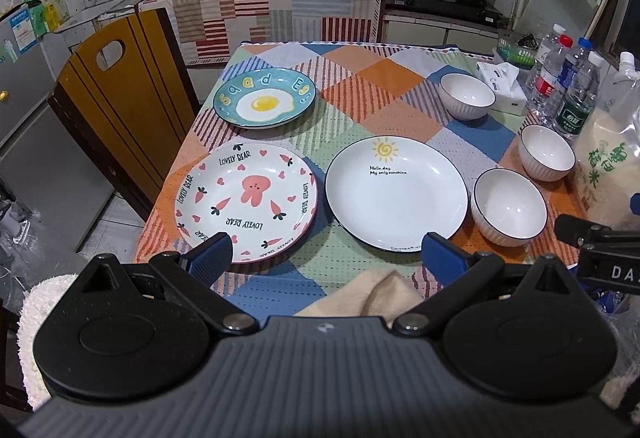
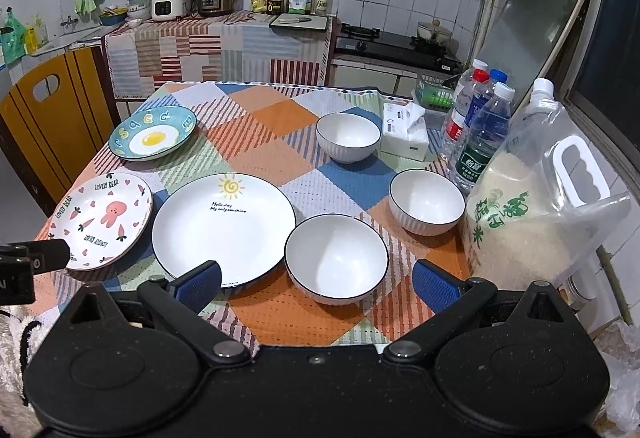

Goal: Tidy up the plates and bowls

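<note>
Hovering wide open and empty, left gripper and right gripper face the sun plate.

Dim cool light, fisheye-warped edges

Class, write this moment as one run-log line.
left gripper: open, empty | right gripper: open, empty | three patterned ceramic plates: unstacked | three white ribbed bowls: apart | checked tablecloth

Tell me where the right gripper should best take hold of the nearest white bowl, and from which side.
Probably the near rim of the nearest white bowl, approached from above and the front. It stands upright and empty, too wide to span, so one finger goes inside the wall and one outside. The right gripper is open, just short of it.
</note>
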